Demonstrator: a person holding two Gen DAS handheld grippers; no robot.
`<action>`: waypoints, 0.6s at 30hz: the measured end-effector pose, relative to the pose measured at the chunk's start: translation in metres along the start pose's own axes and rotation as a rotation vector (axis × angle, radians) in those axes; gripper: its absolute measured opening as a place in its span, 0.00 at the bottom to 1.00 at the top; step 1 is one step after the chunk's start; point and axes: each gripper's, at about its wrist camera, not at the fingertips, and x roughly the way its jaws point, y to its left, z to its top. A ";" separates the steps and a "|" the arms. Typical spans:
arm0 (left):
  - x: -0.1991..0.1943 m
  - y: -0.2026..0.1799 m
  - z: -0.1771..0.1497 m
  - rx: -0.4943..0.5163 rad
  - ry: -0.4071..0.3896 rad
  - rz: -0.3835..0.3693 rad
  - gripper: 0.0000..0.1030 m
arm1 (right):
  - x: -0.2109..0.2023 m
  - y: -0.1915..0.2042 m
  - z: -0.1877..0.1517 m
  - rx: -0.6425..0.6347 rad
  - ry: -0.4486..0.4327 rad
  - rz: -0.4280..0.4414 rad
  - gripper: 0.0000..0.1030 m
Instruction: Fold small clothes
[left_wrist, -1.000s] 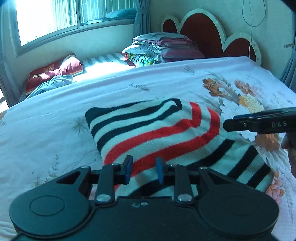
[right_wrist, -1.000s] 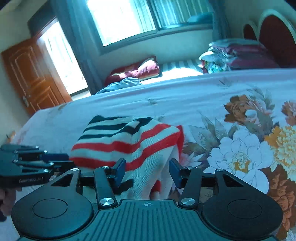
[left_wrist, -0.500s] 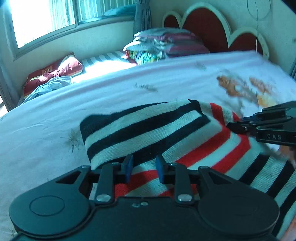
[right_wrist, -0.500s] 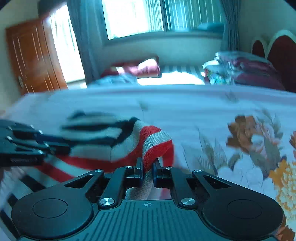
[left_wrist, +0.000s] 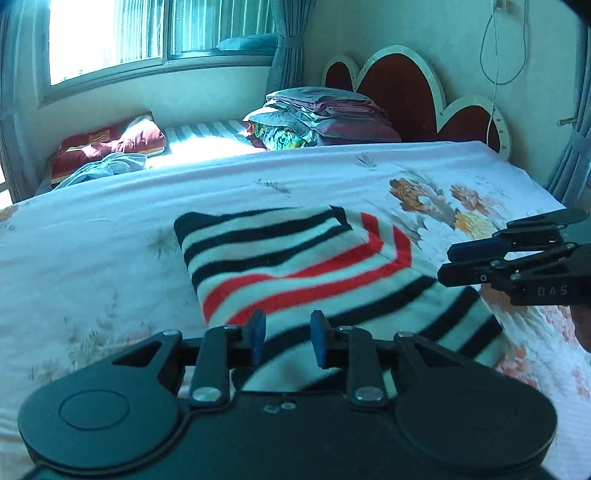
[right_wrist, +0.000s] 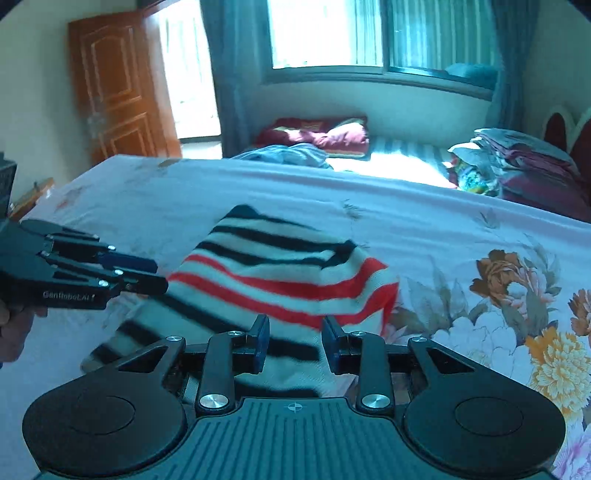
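Currently, notes as label: value.

Garment: striped knit top (left_wrist: 306, 273), black, white and red bands, lying partly folded on the bed (left_wrist: 92, 258), floral sheet under it.
Long axis: runs from the far-left dark corner toward the near-right hem, slantwise across the left wrist view.
Left hand-held gripper (left_wrist: 287, 339): jaws a little apart, hanging over the near edge of the top; cloth shows in the gap but the pads (left_wrist: 258, 334) do not press on it.
Right hand-held gripper (right_wrist: 295, 347): jaws opening, over the red-striped fold; knit lies below the gap, not pinched.
Bearing: garment lies straight ahead and below both tools; left one toward the hem end, right one by the folded red edge (right_wrist: 384, 291).
Nearer hand: about equal, judged; each covers its own side.
Next move, judged: turns on taking the near edge and carrying it along that slant axis.
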 end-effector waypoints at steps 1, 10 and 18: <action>-0.002 -0.003 -0.007 0.012 0.014 0.011 0.24 | 0.001 0.005 -0.007 -0.022 0.021 0.004 0.31; 0.004 -0.020 -0.031 0.016 0.074 0.084 0.25 | 0.040 0.014 -0.039 -0.146 0.131 -0.169 0.12; -0.036 -0.018 -0.058 -0.012 0.055 0.120 0.21 | -0.017 0.038 -0.047 -0.127 0.053 -0.096 0.12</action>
